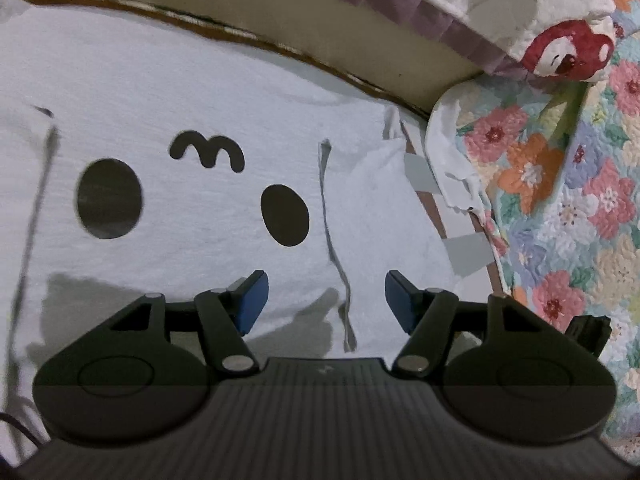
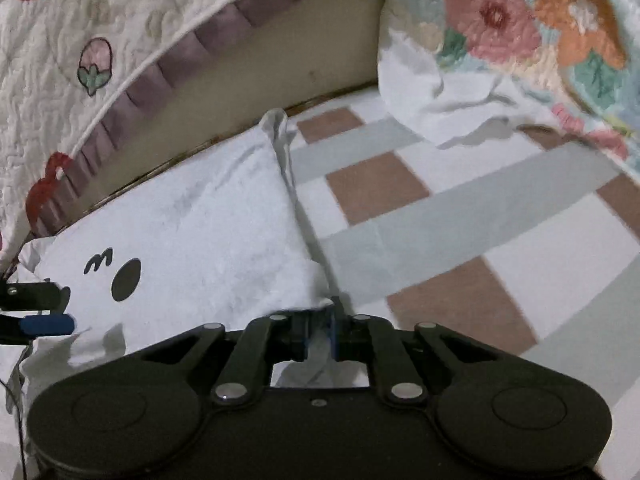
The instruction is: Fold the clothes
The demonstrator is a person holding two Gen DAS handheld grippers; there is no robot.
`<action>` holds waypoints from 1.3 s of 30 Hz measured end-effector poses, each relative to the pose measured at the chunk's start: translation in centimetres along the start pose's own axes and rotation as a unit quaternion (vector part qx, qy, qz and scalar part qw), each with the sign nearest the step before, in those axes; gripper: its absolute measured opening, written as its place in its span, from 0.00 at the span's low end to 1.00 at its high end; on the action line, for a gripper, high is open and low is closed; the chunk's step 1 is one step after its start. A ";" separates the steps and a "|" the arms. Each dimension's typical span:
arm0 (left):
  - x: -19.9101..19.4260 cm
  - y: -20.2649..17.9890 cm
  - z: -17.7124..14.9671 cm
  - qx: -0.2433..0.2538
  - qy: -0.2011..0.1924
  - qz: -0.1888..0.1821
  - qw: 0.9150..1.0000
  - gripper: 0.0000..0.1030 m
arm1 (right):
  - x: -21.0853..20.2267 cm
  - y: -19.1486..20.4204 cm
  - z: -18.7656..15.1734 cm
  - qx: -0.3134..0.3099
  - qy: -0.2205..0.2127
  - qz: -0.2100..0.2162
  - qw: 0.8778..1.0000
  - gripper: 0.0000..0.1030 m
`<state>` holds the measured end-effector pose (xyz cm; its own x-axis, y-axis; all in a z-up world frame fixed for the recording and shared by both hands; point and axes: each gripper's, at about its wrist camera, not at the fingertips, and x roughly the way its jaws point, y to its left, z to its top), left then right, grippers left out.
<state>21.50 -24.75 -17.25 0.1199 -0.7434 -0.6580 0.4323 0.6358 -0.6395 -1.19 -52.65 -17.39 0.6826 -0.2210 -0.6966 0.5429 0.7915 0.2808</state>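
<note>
The left claw (image 1: pixel 326 300) hangs open over a white T-shirt (image 1: pixel 200 208) printed with a black cartoon face, its blue pads (image 1: pixel 252 300) apart and holding nothing. The right claw (image 2: pixel 320 334) is nearly closed, pinching the shirt's lower right edge between its pads. The shirt lies flat on a checked bedsheet (image 2: pixel 440 220), beside a floral quilt (image 1: pixel 560 200). The shirt's near hem is hidden behind both claws, and the right view is motion-blurred.

I'm seeing a floral quilt (image 1: pixel 560 184) lying at right, a white quilt with purple ruffle (image 2: pixel 120 40) hanging behind, checked bedsheet (image 2: pixel 440 220) underneath.
</note>
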 end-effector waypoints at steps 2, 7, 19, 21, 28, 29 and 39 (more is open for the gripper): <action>-2.2 -0.3 -0.1 0.009 -0.015 0.012 1.000 0.62 | -1.0 -0.1 -0.3 0.003 -0.020 0.003 1.000 0.10; -8.6 -0.7 -0.6 0.042 -0.059 0.063 0.995 0.65 | 0.2 0.3 -1.7 -0.096 0.007 -0.026 0.995 0.08; -14.7 8.4 -9.0 -0.030 -0.050 0.111 0.992 0.64 | -6.5 6.3 -5.7 -0.071 -0.037 0.056 0.995 0.29; -13.3 6.6 -8.9 0.036 -0.038 0.123 0.991 0.64 | -5.9 7.8 -6.5 -0.088 -0.010 0.096 0.991 0.35; -7.4 2.9 -9.9 0.181 -0.035 0.234 0.955 0.76 | -4.0 9.9 -8.2 -0.076 0.007 0.067 0.995 0.58; -7.1 2.5 -10.2 0.203 -0.036 0.243 0.948 0.77 | -4.1 10.3 -8.4 -0.082 0.005 0.064 0.995 0.60; -11.3 0.5 -11.1 0.247 -0.056 0.220 0.942 0.07 | -8.0 13.0 -8.3 -0.225 -0.037 0.015 0.974 0.06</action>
<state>10.43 -13.72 -14.56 0.4655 -0.4659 -0.7525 0.6789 0.7335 -0.0342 -3.70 -35.88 -13.66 0.7374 -0.2211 -0.6383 0.2646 0.9639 -0.0283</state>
